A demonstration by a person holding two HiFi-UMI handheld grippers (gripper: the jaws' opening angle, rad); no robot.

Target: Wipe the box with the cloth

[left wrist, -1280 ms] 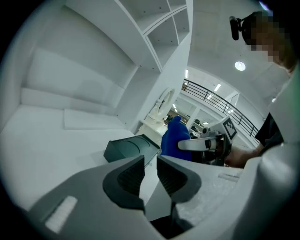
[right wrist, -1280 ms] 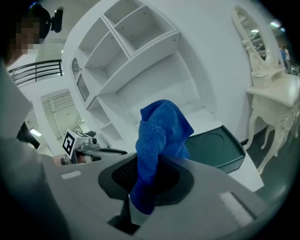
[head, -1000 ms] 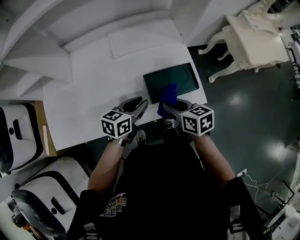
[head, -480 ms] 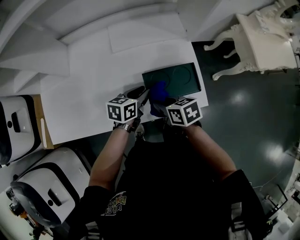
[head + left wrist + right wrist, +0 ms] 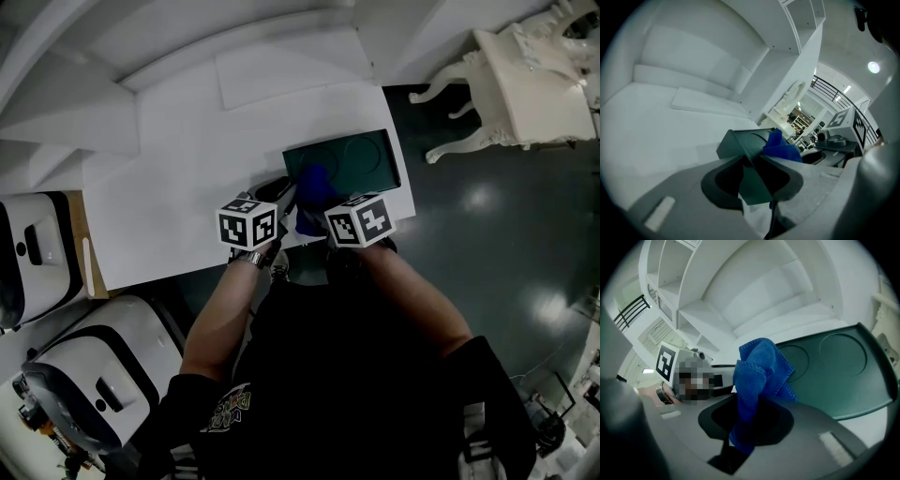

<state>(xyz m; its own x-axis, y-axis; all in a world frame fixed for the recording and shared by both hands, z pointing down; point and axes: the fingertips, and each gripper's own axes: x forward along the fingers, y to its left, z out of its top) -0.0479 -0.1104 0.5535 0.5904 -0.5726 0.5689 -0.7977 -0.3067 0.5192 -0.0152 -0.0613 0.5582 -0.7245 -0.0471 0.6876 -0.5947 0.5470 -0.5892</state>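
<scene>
White table (image 5: 187, 187) carries the dark green box (image 5: 361, 155), and its near corner sits between the fingers of the left gripper (image 5: 752, 183), which are closed on it, probably to keep the box from sliding during wiping. The right gripper (image 5: 745, 427) is clamped on the blue cloth (image 5: 757, 366), which stands up beyond its fingers and over the box top. Two round hollows (image 5: 834, 350) in that top seem to hold nothing.

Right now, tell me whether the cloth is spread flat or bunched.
Bunched: the cloth rises in crumpled folds, pinched by the right gripper, jaws shut on it.
</scene>
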